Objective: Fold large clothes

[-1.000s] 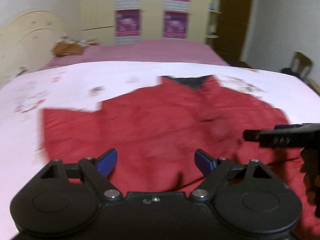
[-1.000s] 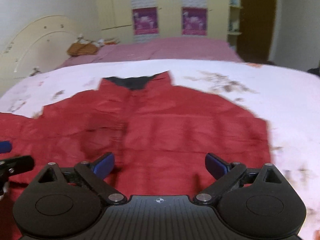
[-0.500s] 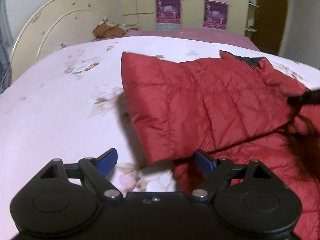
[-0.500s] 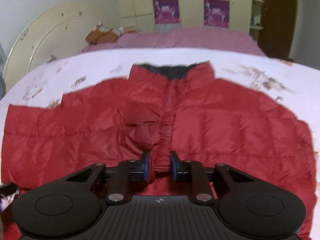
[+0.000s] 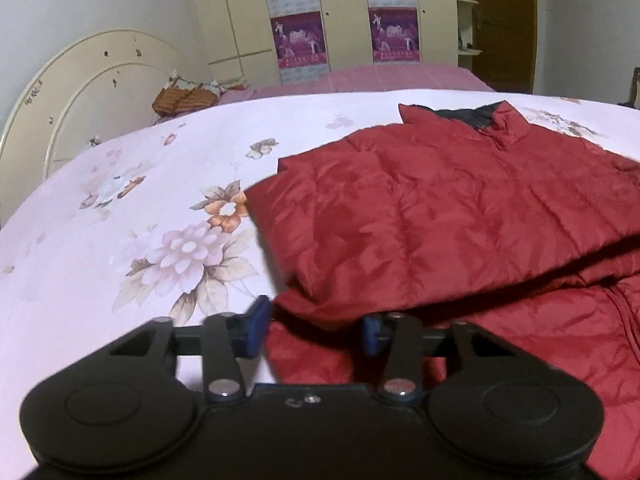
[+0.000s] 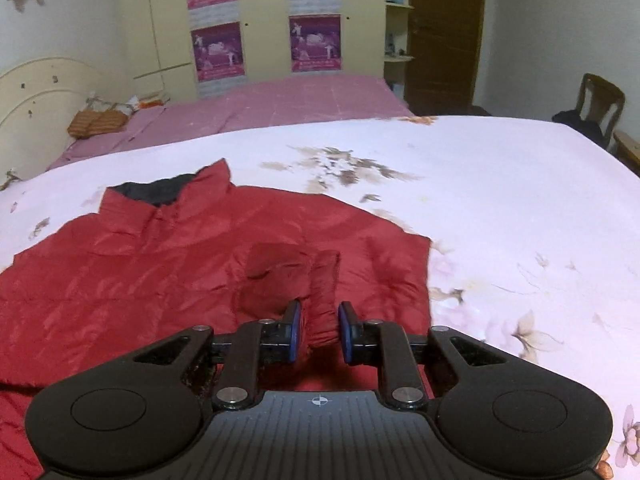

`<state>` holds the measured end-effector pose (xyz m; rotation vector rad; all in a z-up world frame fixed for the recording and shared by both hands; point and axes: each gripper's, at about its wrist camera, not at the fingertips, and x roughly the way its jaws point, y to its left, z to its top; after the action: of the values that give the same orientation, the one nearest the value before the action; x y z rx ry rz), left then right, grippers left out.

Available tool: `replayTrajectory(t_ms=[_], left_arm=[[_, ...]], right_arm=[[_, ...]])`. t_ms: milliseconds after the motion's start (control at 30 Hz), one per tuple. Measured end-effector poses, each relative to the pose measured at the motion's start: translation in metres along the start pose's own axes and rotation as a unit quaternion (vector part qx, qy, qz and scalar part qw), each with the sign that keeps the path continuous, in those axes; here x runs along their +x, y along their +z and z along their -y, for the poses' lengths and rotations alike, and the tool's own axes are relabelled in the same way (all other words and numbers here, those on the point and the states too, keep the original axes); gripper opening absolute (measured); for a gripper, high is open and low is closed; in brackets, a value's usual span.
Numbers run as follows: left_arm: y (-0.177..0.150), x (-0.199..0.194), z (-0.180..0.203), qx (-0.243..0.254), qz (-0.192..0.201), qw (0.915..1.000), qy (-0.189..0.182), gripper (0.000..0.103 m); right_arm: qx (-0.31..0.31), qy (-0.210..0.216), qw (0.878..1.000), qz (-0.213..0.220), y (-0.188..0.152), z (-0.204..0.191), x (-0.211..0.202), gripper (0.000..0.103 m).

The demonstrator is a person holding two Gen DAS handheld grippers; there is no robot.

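A red quilted jacket (image 5: 440, 216) with a dark collar lining lies on the floral bedsheet (image 5: 120, 240), one side folded over its body. My left gripper (image 5: 314, 334) is low at the jacket's near left edge, its jaws partly closed around a red fold without clearly pinching it. In the right wrist view the jacket (image 6: 160, 264) spreads to the left. My right gripper (image 6: 319, 332) is shut on a bunched sleeve end (image 6: 322, 300) and holds it over the jacket's right half.
A second bed with a pink cover (image 6: 280, 100) stands behind. A cream headboard (image 5: 80, 92) is at the left. A wardrobe with purple posters (image 6: 264, 20), a brown door (image 6: 444, 32) and a wooden chair (image 6: 596, 108) line the far wall.
My right gripper, shut on the sleeve half a second ago, has carried it to the right over the jacket. My left gripper's jaws have narrowed around the jacket's near edge.
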<state>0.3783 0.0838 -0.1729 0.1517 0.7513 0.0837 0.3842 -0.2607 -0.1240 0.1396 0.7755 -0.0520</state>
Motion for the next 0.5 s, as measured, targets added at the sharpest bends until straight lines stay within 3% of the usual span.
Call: replayTrajectory(t_ms=[33,67,100,133,200,300,367,400,433,500], left_arm=[[-0.001,0.001,-0.001,0.001,-0.003,1.0,0.007,0.019],[-0.002,-0.001,-0.003,-0.007,-0.005,0.9999,0.009,0.018],[-0.002,-0.002,-0.007,-0.02,-0.005,0.9998,0.004,0.018],[-0.003,-0.004,-0.009,-0.029,-0.007,0.9996,0.001,0.018],[-0.004,-0.006,-0.008,-0.023,-0.01,0.9997,-0.007,0.018],[-0.006,-0.01,-0.009,-0.02,-0.004,0.9998,0.006,0.03],[-0.008,-0.007,-0.008,-0.012,-0.009,0.9997,0.021,0.049],[-0.008,-0.006,-0.008,-0.007,-0.007,0.9994,0.032,0.065],[-0.009,-0.005,-0.008,-0.003,-0.004,0.9992,0.039,0.071],[-0.008,-0.004,-0.008,-0.002,-0.003,0.9994,0.035,0.068]], right_arm=[[-0.001,-0.009,1.0,0.0,-0.003,0.001,0.0,0.019],[-0.009,-0.028,1.0,0.002,-0.004,0.001,0.002,0.014],[-0.018,-0.049,0.999,-0.003,-0.006,0.002,0.007,0.0],[-0.015,-0.06,0.998,-0.015,-0.009,0.006,0.012,0.0],[0.016,-0.03,0.998,-0.046,-0.013,0.017,0.02,0.0],[0.031,-0.014,0.999,-0.032,-0.014,0.018,0.009,0.0],[0.031,-0.008,0.999,-0.024,-0.01,0.016,0.005,0.023],[0.034,-0.008,0.999,-0.016,-0.009,0.016,0.002,0.061],[0.036,-0.014,0.999,-0.005,-0.007,0.015,0.0,0.08],[0.035,0.0,0.999,0.007,-0.002,0.013,-0.002,0.079]])
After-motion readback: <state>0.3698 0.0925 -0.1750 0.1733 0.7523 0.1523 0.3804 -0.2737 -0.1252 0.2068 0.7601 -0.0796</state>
